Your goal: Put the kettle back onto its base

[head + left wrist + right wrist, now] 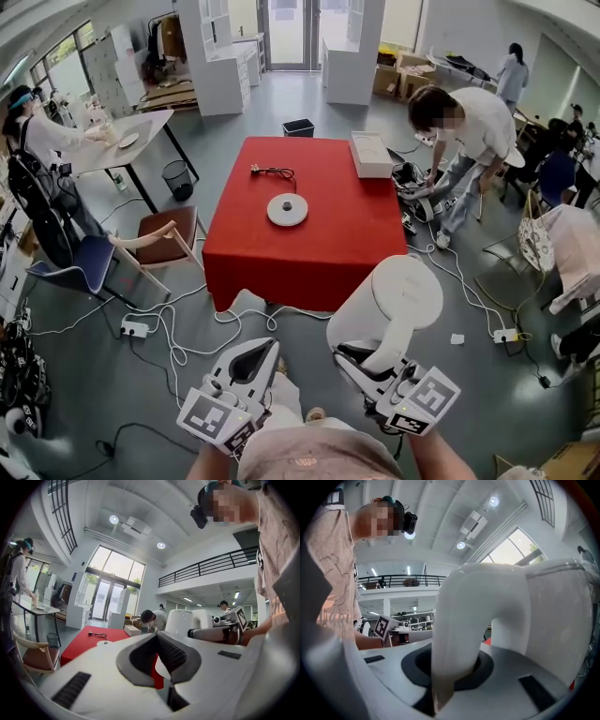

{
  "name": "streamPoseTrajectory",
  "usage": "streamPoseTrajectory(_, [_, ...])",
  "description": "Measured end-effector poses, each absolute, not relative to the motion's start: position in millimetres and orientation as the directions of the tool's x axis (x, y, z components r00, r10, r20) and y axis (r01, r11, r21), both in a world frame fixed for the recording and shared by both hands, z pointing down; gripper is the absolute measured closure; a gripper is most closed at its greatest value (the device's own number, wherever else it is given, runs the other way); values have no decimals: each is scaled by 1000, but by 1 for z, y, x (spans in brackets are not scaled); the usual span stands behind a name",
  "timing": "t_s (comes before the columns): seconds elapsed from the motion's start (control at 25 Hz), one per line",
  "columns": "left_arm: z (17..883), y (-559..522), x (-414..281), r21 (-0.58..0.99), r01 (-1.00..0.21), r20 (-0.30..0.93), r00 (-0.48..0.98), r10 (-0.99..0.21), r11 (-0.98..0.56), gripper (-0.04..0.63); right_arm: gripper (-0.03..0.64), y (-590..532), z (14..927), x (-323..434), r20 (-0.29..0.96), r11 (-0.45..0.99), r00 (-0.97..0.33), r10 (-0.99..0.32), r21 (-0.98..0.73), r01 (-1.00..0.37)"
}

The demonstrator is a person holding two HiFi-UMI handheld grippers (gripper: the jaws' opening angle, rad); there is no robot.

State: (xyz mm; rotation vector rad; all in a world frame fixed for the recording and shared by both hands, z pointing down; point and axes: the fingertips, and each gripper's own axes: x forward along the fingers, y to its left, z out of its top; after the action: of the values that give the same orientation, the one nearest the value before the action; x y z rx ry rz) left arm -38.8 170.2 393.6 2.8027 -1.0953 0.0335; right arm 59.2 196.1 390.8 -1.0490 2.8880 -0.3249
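Right gripper (367, 364): held level, pinching the kettle (394, 300) by its handle (459, 634), short of the tabletop's (328, 244) near edge.
Left gripper (270, 350): level alongside, tips together, empty.
Base (287, 209): tabletop centre.

Smooth matt white plastic kettle (389, 305), smooth white plastic base (287, 209) on matt red cloth tablecloth (328, 244), wooden-armed chair (155, 241) beside tablecloth, smooth grey floor (281, 94)

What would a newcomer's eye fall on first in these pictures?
The bright red table in the middle of the room stands out most, with the round white kettle base and its black cord lying on it. Nearer the camera, the right gripper holds a large white kettle by its handle, in the air short of the table.
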Motion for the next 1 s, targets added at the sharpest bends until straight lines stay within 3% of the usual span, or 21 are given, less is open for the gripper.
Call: streamPoseTrajectory(1.0, [397, 54, -42, 127, -646, 65, 763, -644, -753, 594, 556, 89, 396, 44, 21, 742, -766, -643, -230, -629])
